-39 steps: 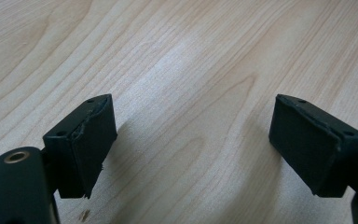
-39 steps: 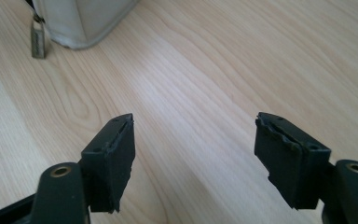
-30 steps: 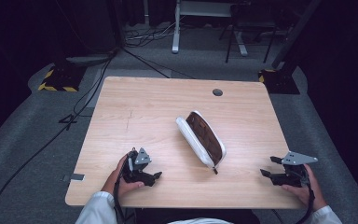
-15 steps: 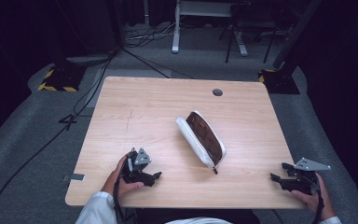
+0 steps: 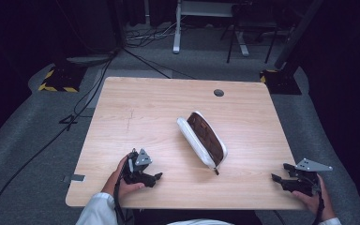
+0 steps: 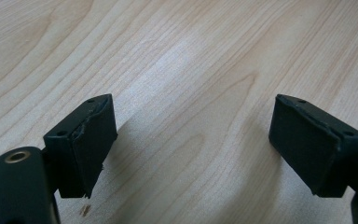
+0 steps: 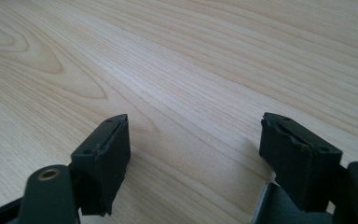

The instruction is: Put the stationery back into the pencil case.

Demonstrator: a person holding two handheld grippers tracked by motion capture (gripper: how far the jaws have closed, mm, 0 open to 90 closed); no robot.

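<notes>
wooden table [image 5: 159, 108] was bare but for a pouch [image 5: 202, 138]; the right gripper [image 5: 286, 177], spread and empty like the left gripper [image 5: 151, 177], had been drawn back to the edge, so no grasp was begun.

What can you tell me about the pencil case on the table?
The white-edged, brown soft pencil case is long and oval, apparently fabric, with a zipper whose pull hangs at its near end. It lies diagonally near the middle of the light wooden table, far end toward the left. It looks closed. Nothing touches it; both grippers sit apart.

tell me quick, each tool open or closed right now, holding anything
Left tool: open, holding nothing, low over the table.
Right tool: open, holding nothing, at the table's right edge.
</notes>
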